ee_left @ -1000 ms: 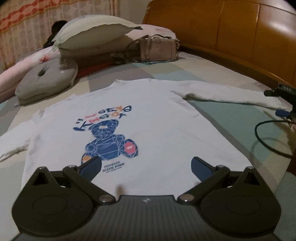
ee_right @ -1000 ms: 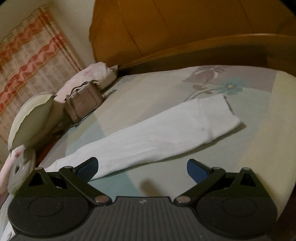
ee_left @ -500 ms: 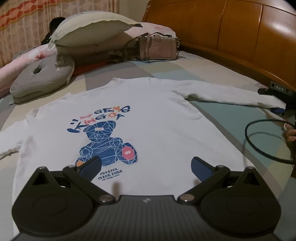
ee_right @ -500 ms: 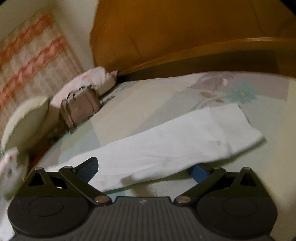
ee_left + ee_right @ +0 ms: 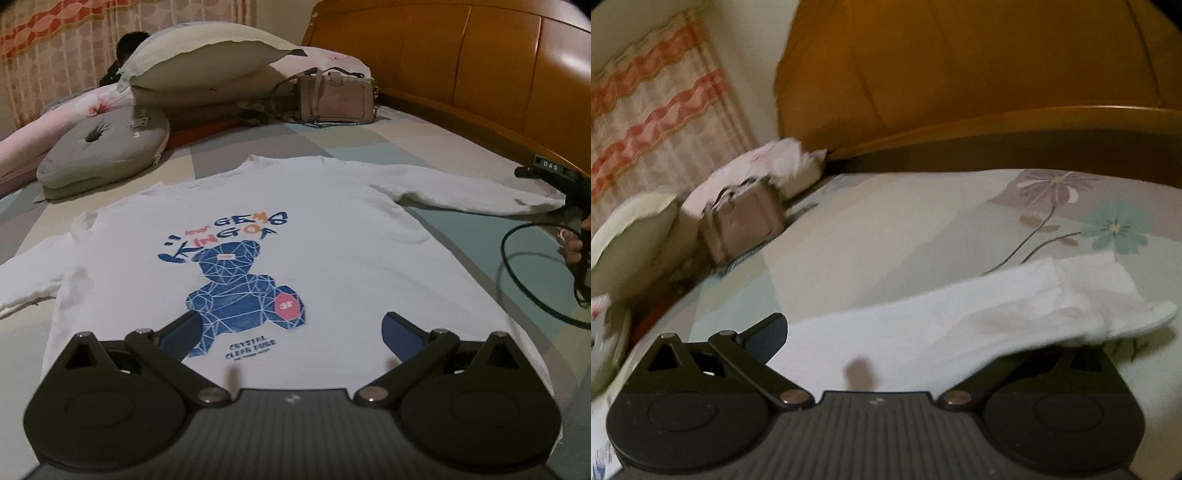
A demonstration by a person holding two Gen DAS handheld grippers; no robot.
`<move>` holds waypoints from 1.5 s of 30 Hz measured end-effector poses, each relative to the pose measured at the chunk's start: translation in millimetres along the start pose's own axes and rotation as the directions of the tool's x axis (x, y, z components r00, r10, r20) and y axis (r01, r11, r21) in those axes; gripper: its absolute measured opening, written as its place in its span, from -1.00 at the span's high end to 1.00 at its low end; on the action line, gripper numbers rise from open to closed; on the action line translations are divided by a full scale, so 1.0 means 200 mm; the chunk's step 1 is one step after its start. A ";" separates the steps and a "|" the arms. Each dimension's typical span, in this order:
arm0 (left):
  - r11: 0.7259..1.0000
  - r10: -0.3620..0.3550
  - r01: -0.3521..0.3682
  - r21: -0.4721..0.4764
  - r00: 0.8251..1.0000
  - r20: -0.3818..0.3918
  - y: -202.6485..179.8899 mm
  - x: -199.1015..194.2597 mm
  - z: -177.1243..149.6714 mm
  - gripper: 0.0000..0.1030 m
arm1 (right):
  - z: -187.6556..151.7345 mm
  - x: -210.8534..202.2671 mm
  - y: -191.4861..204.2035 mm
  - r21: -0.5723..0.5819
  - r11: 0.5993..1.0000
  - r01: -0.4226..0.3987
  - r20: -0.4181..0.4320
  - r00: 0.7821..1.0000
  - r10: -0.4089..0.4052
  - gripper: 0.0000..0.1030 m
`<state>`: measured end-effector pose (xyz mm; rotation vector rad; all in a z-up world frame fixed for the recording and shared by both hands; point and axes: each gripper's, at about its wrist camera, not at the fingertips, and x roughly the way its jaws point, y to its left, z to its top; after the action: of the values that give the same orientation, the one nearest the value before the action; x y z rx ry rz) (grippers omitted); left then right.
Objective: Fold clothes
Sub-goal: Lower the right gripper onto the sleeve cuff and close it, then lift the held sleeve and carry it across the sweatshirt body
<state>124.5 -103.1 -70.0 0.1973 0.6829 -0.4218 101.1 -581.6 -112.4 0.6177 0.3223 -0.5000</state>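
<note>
Patchwork bed [image 5: 424, 147] with wooden headboard [image 5: 480, 66], white bear-print sweatshirt [image 5: 332, 240] spread flat, left claw [image 5: 291, 328] wide above its hem, right claw [image 5: 923, 350] wide, sleeve [image 5: 960, 317] draped over one finger.

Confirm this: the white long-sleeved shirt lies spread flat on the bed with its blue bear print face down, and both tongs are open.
Not quite. The white shirt lies spread flat on the bed, but its blue bear print faces up, plain in the left wrist view. Both the left tongs and right tongs are open.

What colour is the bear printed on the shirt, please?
Mostly blue bear, best seen in the left wrist view.
</note>
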 end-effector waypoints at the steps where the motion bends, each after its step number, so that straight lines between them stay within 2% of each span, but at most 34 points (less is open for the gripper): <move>1: 1.000 0.005 -0.005 -0.004 1.000 -0.001 0.01 0.00 0.00 -0.99 | 0.01 0.00 0.00 0.012 1.000 -0.012 0.013 1.000 0.012 -1.00; 8: 1.000 0.001 -0.001 -0.017 1.000 -0.007 0.07 -0.04 -0.01 -0.99 | 0.07 -0.06 0.16 -0.046 0.996 -0.075 0.032 0.997 0.076 -1.00; 13: 0.999 -0.032 0.032 -0.006 0.999 -0.023 0.10 -0.09 -0.03 -0.99 | 0.11 -0.10 0.29 -0.094 0.989 -0.112 0.034 0.993 0.115 -1.00; 27: 0.991 -0.105 0.111 0.072 0.991 -0.082 0.23 -0.19 -0.06 -0.99 | 0.19 -0.05 0.76 -0.198 0.960 -0.198 -0.050 0.980 0.192 -1.00; 33: 0.989 -0.093 0.101 0.108 0.992 -0.082 0.31 -0.24 -0.06 -0.99 | 0.14 -0.01 1.00 -0.246 0.938 -0.246 -0.094 0.969 0.229 -1.00; 39: 0.986 -0.121 0.132 0.099 0.987 -0.104 0.38 -0.27 -0.08 -0.99 | 0.03 0.06 1.25 -0.283 0.916 -0.284 -0.134 0.957 0.256 -1.00; 45: 0.974 -0.147 0.167 0.156 0.981 -0.127 0.40 -0.29 -0.07 -0.99 | -0.06 0.14 1.43 -0.276 0.900 -0.337 -0.184 0.938 0.295 -1.00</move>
<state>111.2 -8.1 -40.5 0.3285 0.7800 -0.6241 275.0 -381.7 0.3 0.3932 0.4123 -0.0879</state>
